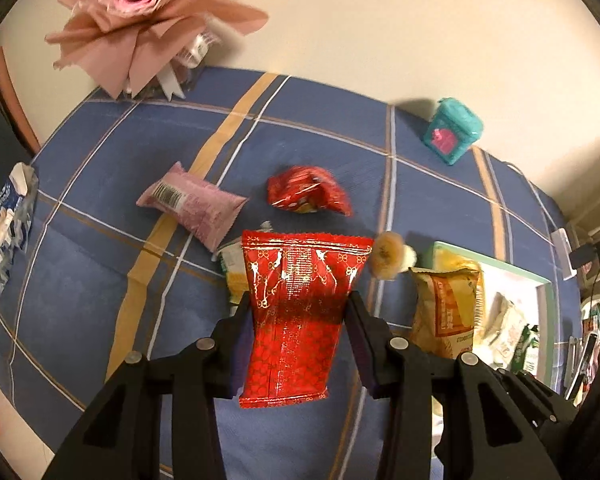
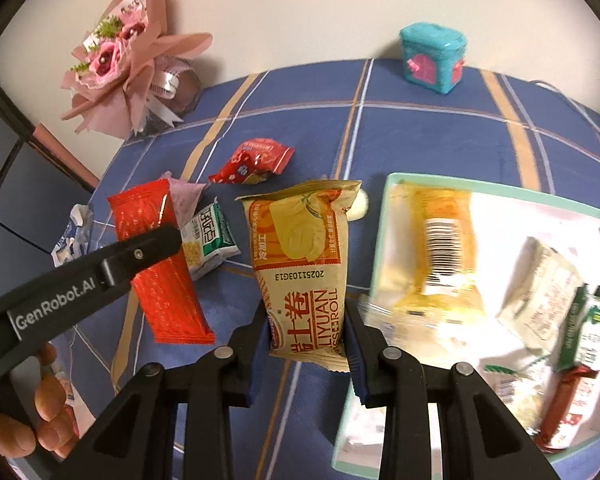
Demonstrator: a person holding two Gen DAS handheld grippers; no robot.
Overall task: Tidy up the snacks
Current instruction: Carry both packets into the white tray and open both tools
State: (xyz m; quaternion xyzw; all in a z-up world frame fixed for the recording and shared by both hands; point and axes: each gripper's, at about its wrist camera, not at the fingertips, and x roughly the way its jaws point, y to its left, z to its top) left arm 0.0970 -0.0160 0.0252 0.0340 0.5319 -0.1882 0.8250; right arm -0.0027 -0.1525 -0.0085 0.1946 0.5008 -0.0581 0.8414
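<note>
My left gripper [image 1: 298,304] is shut on a long red foil snack packet [image 1: 300,304] and holds it above the blue plaid cloth; the packet also shows in the right wrist view [image 2: 156,256]. My right gripper [image 2: 306,316] is shut on a yellow-orange cheese roll packet [image 2: 300,256], held just left of the mint-rimmed white tray [image 2: 384,216]. The tray holds several snack packets, among them an orange one [image 2: 440,240]. On the cloth lie a pink packet [image 1: 192,204], a crumpled red packet [image 1: 306,194] and a green-white packet [image 2: 208,240].
A pink flower bouquet [image 1: 140,12] stands at the back left by the wall. A teal box [image 1: 452,130] sits at the back right. A blue-white wrapper [image 1: 4,216] lies at the cloth's left edge. A small round snack [image 1: 388,254] lies near the tray.
</note>
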